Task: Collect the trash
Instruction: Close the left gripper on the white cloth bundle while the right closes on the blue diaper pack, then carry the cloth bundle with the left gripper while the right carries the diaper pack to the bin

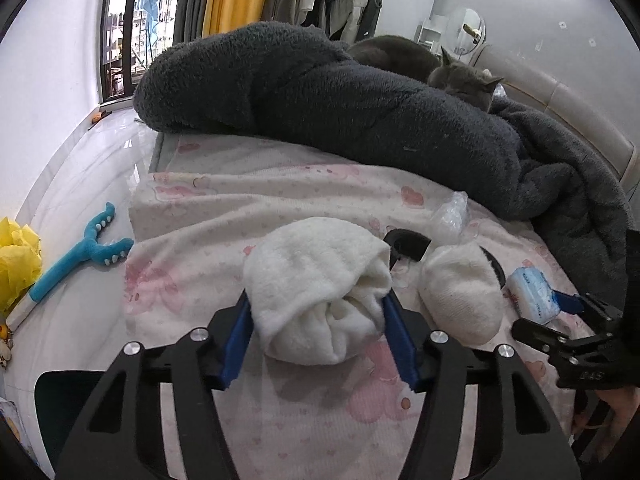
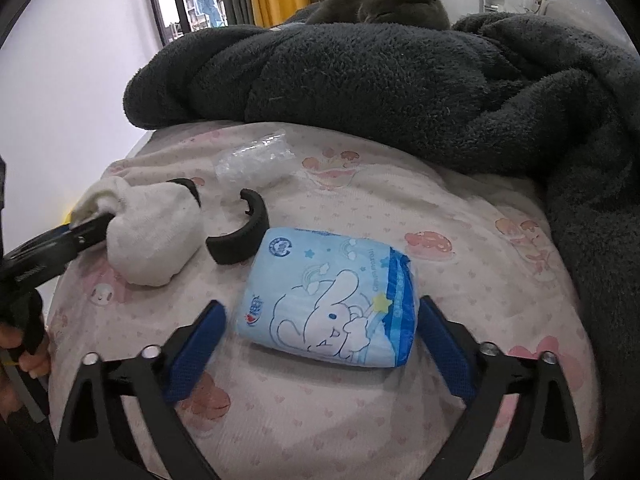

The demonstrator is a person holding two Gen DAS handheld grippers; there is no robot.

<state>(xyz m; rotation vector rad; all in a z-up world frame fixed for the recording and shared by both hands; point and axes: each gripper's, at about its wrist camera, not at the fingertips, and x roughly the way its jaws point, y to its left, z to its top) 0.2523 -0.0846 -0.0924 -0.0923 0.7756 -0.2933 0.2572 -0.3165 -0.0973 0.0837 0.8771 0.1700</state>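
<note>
On the pink-patterned bed sheet [image 1: 208, 208] lies a rolled white sock [image 1: 316, 276]. My left gripper [image 1: 316, 304] is shut on it, both blue pads pressing its sides. A second white sock [image 1: 460, 292] lies just to its right, also in the right wrist view [image 2: 152, 236]. A light blue tissue pack [image 2: 328, 300] with a cartoon rabbit sits between the fingers of my right gripper [image 2: 322, 308], which is open; the left pad stands clear of the pack, the right pad is at its edge. A crumpled clear plastic wrapper [image 2: 252, 160] lies further back.
A black curved ring piece [image 2: 244, 232] lies between sock and pack. A dark grey fleece blanket [image 1: 320, 112] is heaped across the far bed, with a grey cat [image 2: 400, 0] on it. The bed's edge drops at left to the floor, where a blue toy [image 1: 80, 256] lies.
</note>
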